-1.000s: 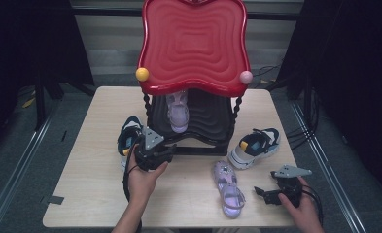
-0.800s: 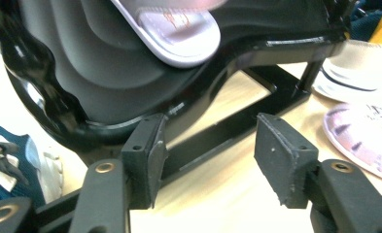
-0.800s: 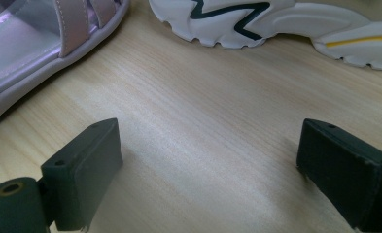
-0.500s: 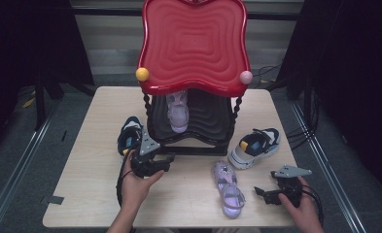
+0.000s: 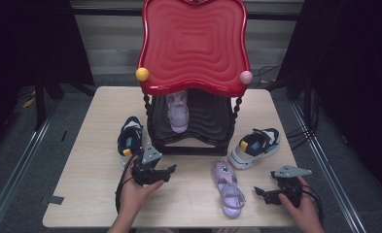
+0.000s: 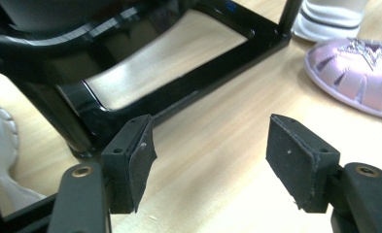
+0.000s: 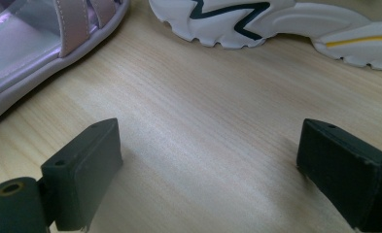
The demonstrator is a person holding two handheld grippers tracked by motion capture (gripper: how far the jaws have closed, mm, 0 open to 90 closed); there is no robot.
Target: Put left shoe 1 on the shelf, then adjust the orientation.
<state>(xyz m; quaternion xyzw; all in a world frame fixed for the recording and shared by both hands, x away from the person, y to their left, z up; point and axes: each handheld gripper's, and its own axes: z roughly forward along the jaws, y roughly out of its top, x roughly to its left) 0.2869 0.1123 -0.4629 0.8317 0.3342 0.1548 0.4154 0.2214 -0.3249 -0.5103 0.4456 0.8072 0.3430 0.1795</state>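
High view first: nearest the person, the left gripper (image 5: 165, 172) sits low over the table (image 5: 86, 194) just in front of the black shoe rack (image 5: 188, 145), its jaws apart and holding nothing; they have just been opening, with only bare wood between them. In the left gripper view the pads (image 6: 135, 165) frame the rack's base rail, with the toe of the purple sandal (image 5: 229, 189) off to one side. That aim suggests the hand has finished with the navy sneaker (image 5: 130, 138), which stands close beside the rack's left post. The right gripper (image 5: 266, 193) rests at the near right edge, jaws wide and empty, pointed toward the sandal, probably waiting its turn. Farther back, a white and navy sneaker (image 5: 254, 147) lies by the rack's right foot. Beyond it, a second purple sandal (image 5: 178, 112) stands upright on the rack's sloped shelf, under the red wavy top (image 5: 193, 43), so its mate on the table likely belongs beside it.
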